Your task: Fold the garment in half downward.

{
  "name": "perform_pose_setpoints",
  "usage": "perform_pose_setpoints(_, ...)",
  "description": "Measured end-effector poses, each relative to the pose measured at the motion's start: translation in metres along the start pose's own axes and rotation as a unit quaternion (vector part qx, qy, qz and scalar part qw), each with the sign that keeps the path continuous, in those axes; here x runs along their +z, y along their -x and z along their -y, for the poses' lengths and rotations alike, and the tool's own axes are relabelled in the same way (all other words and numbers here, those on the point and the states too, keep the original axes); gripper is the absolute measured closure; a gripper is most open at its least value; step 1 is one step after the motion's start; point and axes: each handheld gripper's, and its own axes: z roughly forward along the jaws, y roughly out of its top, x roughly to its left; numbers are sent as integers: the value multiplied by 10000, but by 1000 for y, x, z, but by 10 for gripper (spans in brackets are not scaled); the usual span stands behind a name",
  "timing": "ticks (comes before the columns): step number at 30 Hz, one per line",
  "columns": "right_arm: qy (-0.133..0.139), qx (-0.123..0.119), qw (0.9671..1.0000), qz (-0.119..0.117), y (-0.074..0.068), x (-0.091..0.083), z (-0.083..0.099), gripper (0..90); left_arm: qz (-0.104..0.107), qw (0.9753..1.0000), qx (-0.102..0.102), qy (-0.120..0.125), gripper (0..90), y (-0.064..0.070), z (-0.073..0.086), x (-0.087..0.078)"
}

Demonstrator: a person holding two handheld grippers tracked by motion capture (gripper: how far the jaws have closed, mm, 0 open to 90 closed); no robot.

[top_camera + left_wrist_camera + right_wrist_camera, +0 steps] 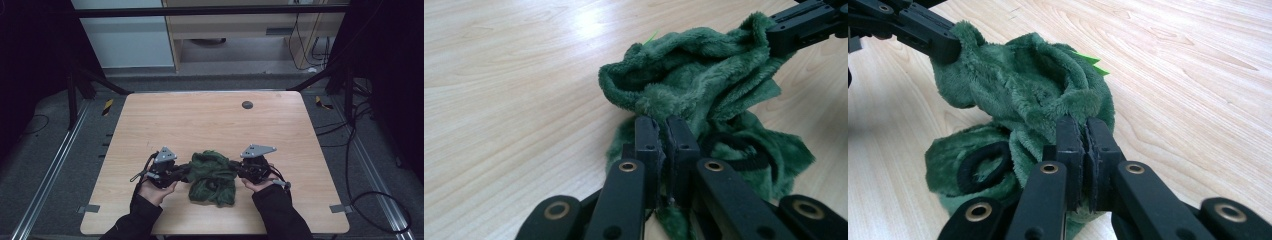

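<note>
i have the left gripper clamped on the near edge of the green cloth, and the right gripper clamped on its opposite edge. the cloth hangs bunched between them, its lower part on the table.

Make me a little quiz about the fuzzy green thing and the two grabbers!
1. True or false: both grippers pinch the green fleece cloth.
2. What black thing lies on the cloth? A) elastic loop B) sock C) pen
3. Which gripper holds the cloth's left side in the high view?

Key:
1. True: the left gripper and the right gripper have their fingers shut on its edge.
2. A, the black elastic loop.
3. The left gripper.
</note>
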Motion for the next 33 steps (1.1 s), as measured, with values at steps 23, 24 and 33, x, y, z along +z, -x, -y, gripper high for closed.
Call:
perform_pose_setpoints(23,-151,63,9996,-235,-16,-7,28,854,188,9993,-25,-313,858,17,25,1)
perform_pose_setpoints(24,-151,63,9996,-235,-16,-7,28,854,188,9993,-25,-313,858,17,25,1)
perform_pose_setpoints(33,-215,86,9991,-351,-25,-10,41,847,267,9984,-30,-502,859,22,37,2)
